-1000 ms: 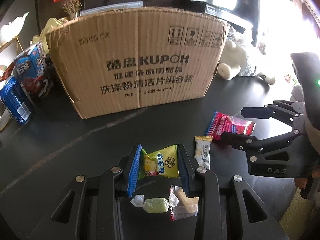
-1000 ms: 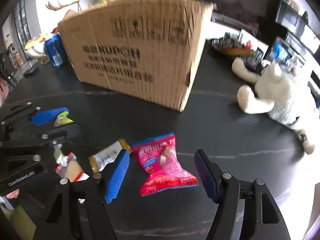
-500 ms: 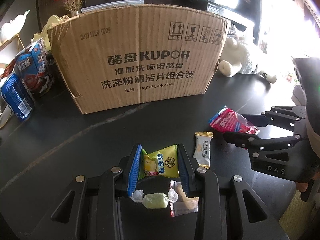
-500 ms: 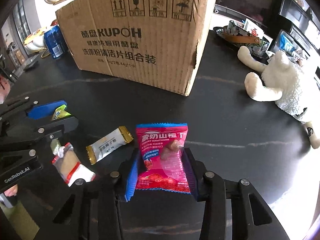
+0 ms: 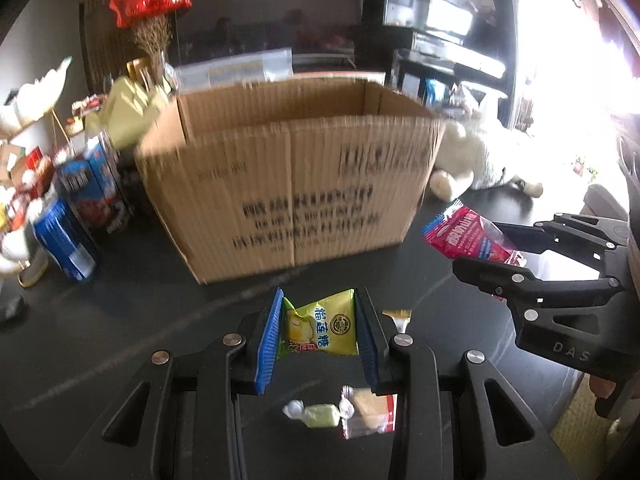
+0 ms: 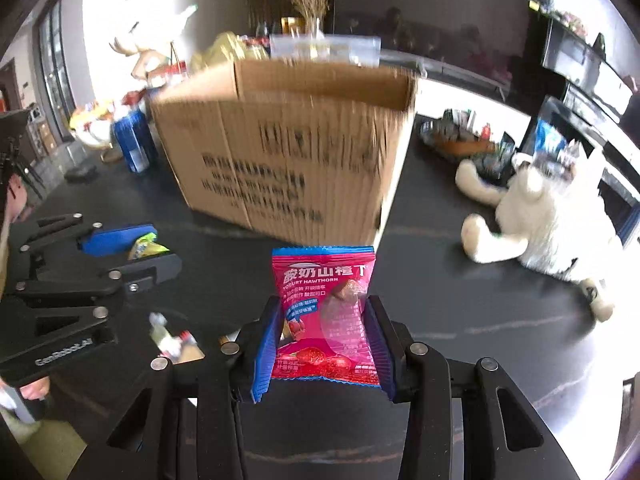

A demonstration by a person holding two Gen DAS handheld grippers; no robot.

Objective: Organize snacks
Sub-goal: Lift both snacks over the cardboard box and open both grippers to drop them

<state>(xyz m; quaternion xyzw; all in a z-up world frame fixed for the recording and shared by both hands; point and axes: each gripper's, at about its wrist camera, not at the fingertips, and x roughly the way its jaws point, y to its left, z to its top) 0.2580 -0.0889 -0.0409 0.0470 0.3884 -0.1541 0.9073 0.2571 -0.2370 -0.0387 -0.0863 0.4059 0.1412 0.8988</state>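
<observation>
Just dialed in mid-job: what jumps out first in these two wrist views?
The big open cardboard box fills the middle of the dark table. In front of it, the left gripper clamps a yellow durian candy packet, and the right gripper clamps a pink yogurt hawthorn packet. A white plush toy lies right of the box.

Both grippers rise off the black table: the right gripper (image 6: pixel 322 344), open a second ago, now clamps the pink hawthorn packet (image 6: pixel 326 316), level with the cardboard box (image 6: pixel 288 168) rim.
</observation>
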